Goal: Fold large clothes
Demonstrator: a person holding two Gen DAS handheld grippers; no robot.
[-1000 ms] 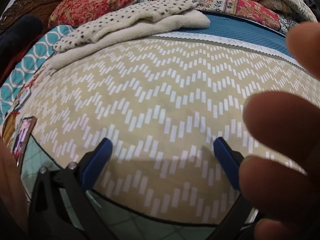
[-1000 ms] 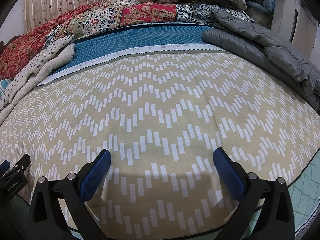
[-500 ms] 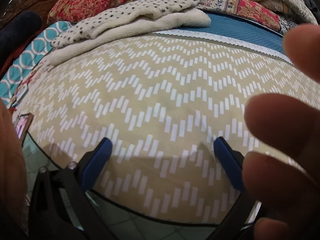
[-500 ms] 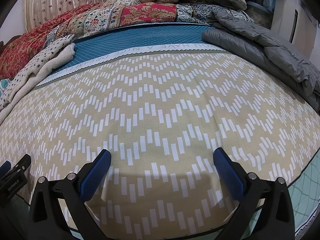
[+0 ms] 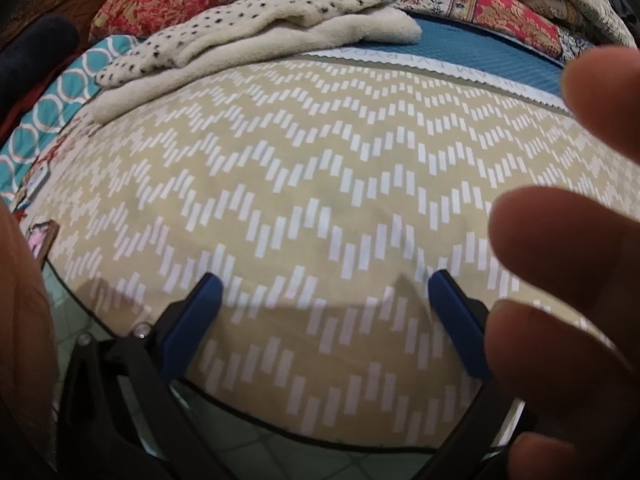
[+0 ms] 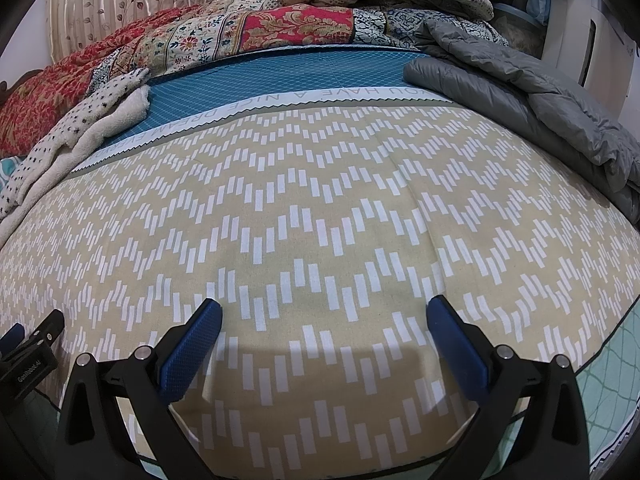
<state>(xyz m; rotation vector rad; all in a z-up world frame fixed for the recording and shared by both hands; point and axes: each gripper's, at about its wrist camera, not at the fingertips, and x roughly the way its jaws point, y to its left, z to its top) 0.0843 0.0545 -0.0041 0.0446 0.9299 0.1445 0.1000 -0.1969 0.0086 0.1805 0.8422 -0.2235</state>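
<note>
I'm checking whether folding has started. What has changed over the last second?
Almost nothing. In the left wrist view, a blurred hand at the left edge has crept further into the picture. Nothing was taken hold of or let go. The left gripper and right gripper stay open and empty over the flat zigzag cloth.

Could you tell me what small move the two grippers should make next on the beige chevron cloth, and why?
Probably lower both to the near hem and pinch it: the beige chevron cloth lies flat, and the left gripper and right gripper stand open, holding nothing.
</note>
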